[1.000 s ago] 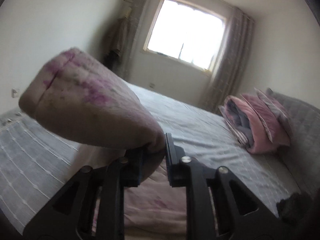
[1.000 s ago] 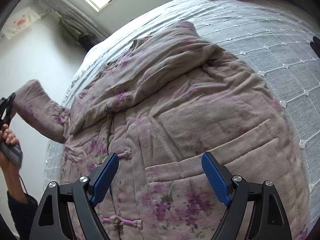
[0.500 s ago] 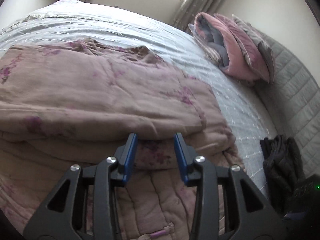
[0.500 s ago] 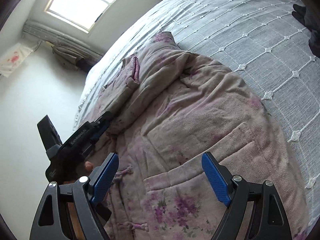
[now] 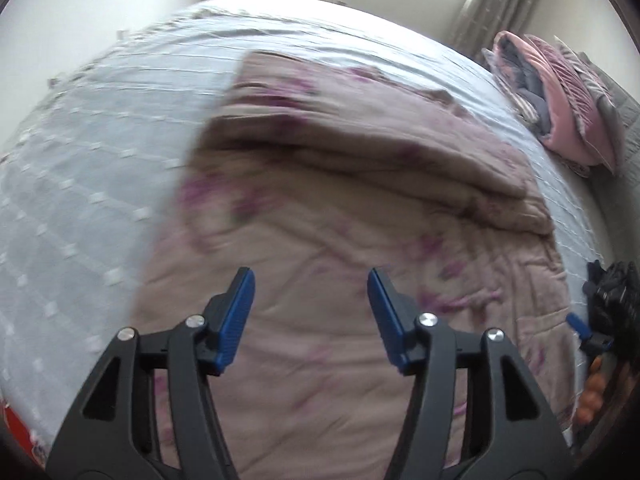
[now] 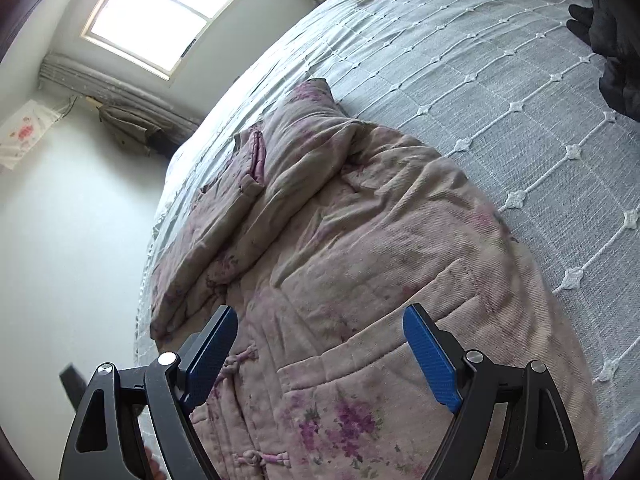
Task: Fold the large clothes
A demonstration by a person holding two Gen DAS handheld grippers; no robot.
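A padded pink jacket with purple flowers [image 5: 360, 208] [image 6: 360, 248] lies spread on the grey bedspread [image 5: 92, 168]. One sleeve [image 6: 248, 208] is folded across its chest. My left gripper [image 5: 310, 284] hovers above the jacket's lower body, its jaws opening with nothing between them. My right gripper [image 6: 320, 336] stands open over the front placket with knot buttons [image 6: 240, 360] and the patch pocket, holding nothing. The right gripper's blue tip and a person's fingers [image 5: 592, 384] show at the far right of the left wrist view.
Folded pink and grey quilts [image 5: 560, 100] lie at the head of the bed. A black garment [image 5: 612, 296] [image 6: 608, 40] sits on the bedspread beside the jacket. A window [image 6: 160, 12] and a hanging coat [image 6: 124, 128] are on the far wall.
My left gripper carried the sleeve down across the jacket, let go of it and drew back with jaws widening. The right gripper stayed open and shifted slightly.
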